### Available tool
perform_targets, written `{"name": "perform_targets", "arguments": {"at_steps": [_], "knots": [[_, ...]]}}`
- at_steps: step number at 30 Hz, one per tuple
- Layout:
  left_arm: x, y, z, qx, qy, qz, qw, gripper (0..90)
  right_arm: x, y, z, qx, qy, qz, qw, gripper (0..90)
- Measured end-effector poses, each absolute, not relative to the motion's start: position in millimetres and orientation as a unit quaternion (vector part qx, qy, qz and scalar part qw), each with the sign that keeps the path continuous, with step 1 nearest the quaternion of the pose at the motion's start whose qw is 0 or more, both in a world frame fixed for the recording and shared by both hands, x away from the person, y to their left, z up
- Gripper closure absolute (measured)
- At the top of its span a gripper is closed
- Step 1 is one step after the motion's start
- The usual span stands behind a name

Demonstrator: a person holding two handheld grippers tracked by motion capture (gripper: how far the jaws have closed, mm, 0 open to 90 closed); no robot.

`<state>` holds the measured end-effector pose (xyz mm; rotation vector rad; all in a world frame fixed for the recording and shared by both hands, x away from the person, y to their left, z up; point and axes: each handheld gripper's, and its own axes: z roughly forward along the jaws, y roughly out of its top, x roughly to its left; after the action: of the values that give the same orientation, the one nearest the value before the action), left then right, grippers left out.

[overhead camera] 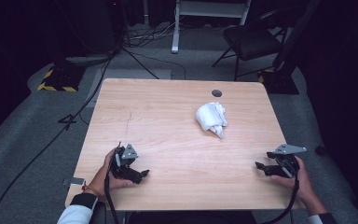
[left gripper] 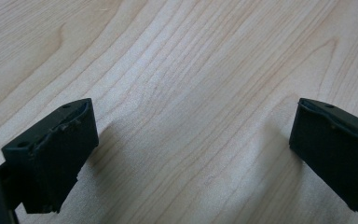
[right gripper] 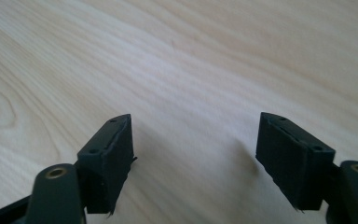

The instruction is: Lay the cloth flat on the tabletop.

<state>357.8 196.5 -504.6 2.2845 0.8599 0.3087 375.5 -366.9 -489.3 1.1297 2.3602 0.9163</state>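
High view first: a person sits at the near edge of a pale wooden desk (overhead camera: 168,116), one gripper in each hand. The left gripper (overhead camera: 144,173) rests low on the desk near the front left corner, its tips turned toward the middle. The right gripper (overhead camera: 259,165) sits near the front right edge, its tips likewise turned inward, so the two face each other well apart across bare wood.

A crumpled white cloth (overhead camera: 211,118) lies in a loose heap farther out on the desk, ahead of both grippers. It is nearer the right gripper than the left, off to that gripper's far left side, and well apart from either. Nothing touches it.

Left gripper view looks down along the left gripper (left gripper: 191,140): its jaws stand wide, released, with only wood grain between them. Right gripper view gives the same for the right gripper (right gripper: 193,144): jaws spread, released, nothing between the pads, just the desk surface close beneath.

Beyond the desk, grey floor, trailing cables and a dark folding chair (overhead camera: 251,39) sit in shadow.
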Motion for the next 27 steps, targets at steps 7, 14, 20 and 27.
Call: {"name": "perform_targets", "arguments": {"at_steps": [7,14,20,27], "knots": [[358.9,195.4,-504.7,0.876,0.326,0.117,0.335,1.2,404.7,-338.2,-475.0,0.361,0.846,0.349,0.177,37.5],[359.1,195.0,-504.8,0.876,0.325,0.116,0.336,1.2,434.3,-293.3,-463.9,0.327,0.851,0.375,0.171,42.5],[359.5,194.7,-504.8,0.878,0.322,0.114,0.336,1.2,454.8,-259.2,-472.0,0.318,0.86,0.36,0.171,43.3],[359.9,193.3,-504.7,0.879,0.32,0.114,0.335,1.2,473.3,-237.9,-480.2,0.316,0.86,0.359,0.175,49.9]]}}
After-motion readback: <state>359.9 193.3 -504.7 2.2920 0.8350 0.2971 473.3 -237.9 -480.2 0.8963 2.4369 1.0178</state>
